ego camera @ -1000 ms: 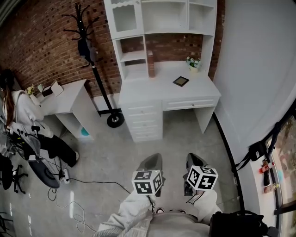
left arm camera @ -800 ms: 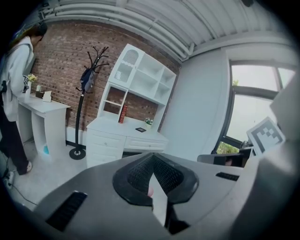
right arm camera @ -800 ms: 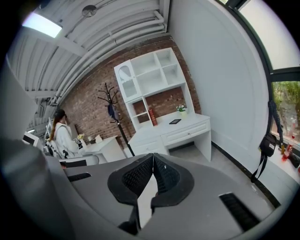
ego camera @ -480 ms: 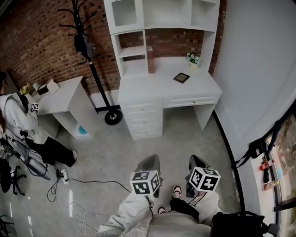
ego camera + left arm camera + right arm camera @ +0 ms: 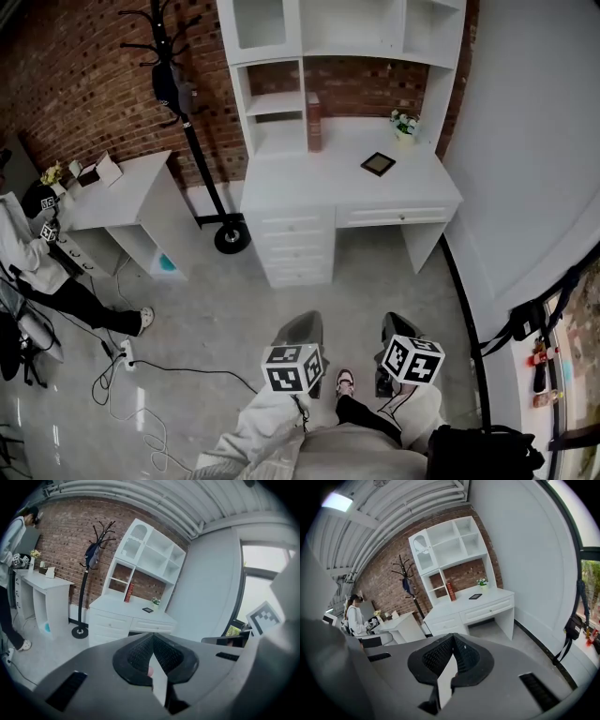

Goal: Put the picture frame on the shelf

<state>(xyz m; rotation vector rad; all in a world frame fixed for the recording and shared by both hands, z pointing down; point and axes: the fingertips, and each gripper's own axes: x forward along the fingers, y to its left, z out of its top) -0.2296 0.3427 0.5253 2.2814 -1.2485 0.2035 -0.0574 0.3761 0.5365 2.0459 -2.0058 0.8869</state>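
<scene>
Both claws are hanging low in the head view, the left claw [image 5: 305, 326] and the right claw [image 5: 397, 328] side by side above the floor [image 5: 216, 300], well apart from the white surface [image 5: 309, 178]. Nothing is being carried, so the task is only beginning. The picture frame [image 5: 378, 164] is lying flat toward the surface's back right corner, near a small flower pot [image 5: 404, 126], not yet on the shelf [image 5: 277, 103] above.

In the left gripper view, the claw's jaws are pressing together on nothing, and the frame is showing as a small dark rectangle far ahead.

In the right gripper view, that claw is likewise sitting closed and empty. The frame is looking dark-bordered, thin and flat.
</scene>
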